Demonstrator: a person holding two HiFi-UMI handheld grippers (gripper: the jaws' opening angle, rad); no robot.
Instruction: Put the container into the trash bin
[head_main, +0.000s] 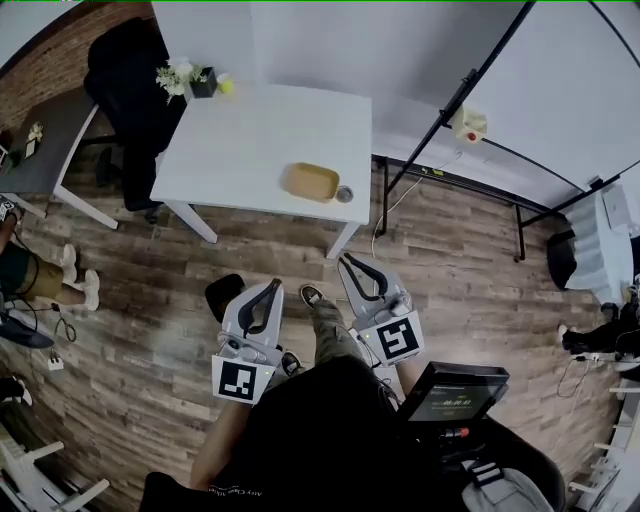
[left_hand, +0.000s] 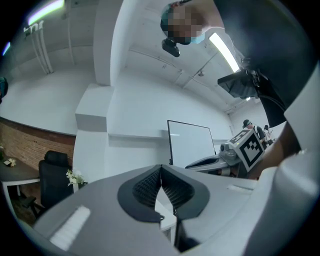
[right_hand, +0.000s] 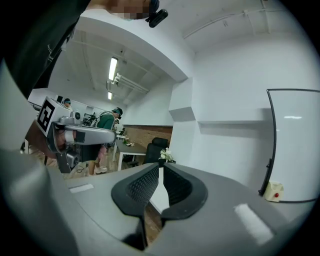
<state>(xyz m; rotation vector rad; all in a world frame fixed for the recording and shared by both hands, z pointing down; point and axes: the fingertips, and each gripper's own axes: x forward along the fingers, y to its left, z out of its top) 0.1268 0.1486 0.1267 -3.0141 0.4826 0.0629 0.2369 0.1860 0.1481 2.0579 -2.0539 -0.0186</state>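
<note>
The shallow tan rectangular container (head_main: 310, 181) is set on the white surface (head_main: 250, 140), well apart from the left hand-held gripper (head_main: 274, 285), closed empty, and the right hand-held gripper (head_main: 346, 261), barely parted and empty; both should be widened before the rim is approached.

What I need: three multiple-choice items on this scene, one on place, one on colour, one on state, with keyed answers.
1. The container lies: A on a shelf; B on the white table; C in a drawer.
2. The container is: A tan; B blue; C black.
3. The left tool and right tool hold: A the container; B a bottle; C nothing.
Key: B, it sits near the table's front edge; A, it looks tan in the head view; C, nothing is between either tool's jaws.
</note>
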